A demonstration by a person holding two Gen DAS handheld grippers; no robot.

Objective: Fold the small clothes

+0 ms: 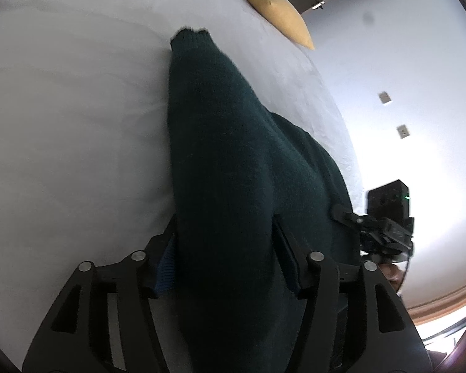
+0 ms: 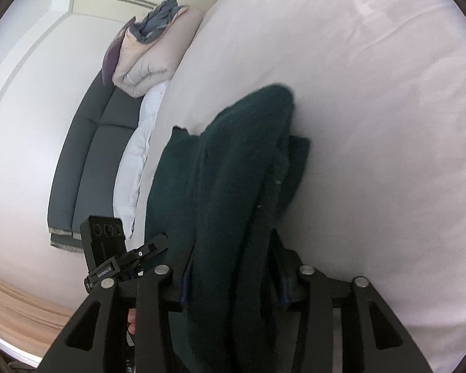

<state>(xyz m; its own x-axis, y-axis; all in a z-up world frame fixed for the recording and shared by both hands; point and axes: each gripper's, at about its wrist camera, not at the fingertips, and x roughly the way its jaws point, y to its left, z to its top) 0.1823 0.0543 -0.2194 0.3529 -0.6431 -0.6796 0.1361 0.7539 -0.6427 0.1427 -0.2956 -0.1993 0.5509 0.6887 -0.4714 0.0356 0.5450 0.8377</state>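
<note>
A dark green knit sweater (image 1: 226,140) lies bunched lengthwise on the white bed (image 1: 77,124), with a ribbed cuff (image 1: 189,35) at its far end. My left gripper (image 1: 223,227) is open, and the near end of the sweater fills the gap between its fingers. In the right wrist view the sweater (image 2: 233,155) hangs in thick folds between the fingers of my right gripper (image 2: 233,248), which is also open around it. Each gripper sees the other: the right one (image 1: 372,223) at the bed's edge, the left one (image 2: 133,255) low on the left.
A yellow pillow (image 1: 276,12) rests at the far edge of the bed. A pile of folded bedding (image 2: 146,56) sits on a dark upholstered bench (image 2: 90,143) beside the bed (image 2: 372,124). Wooden floor (image 2: 15,304) shows below.
</note>
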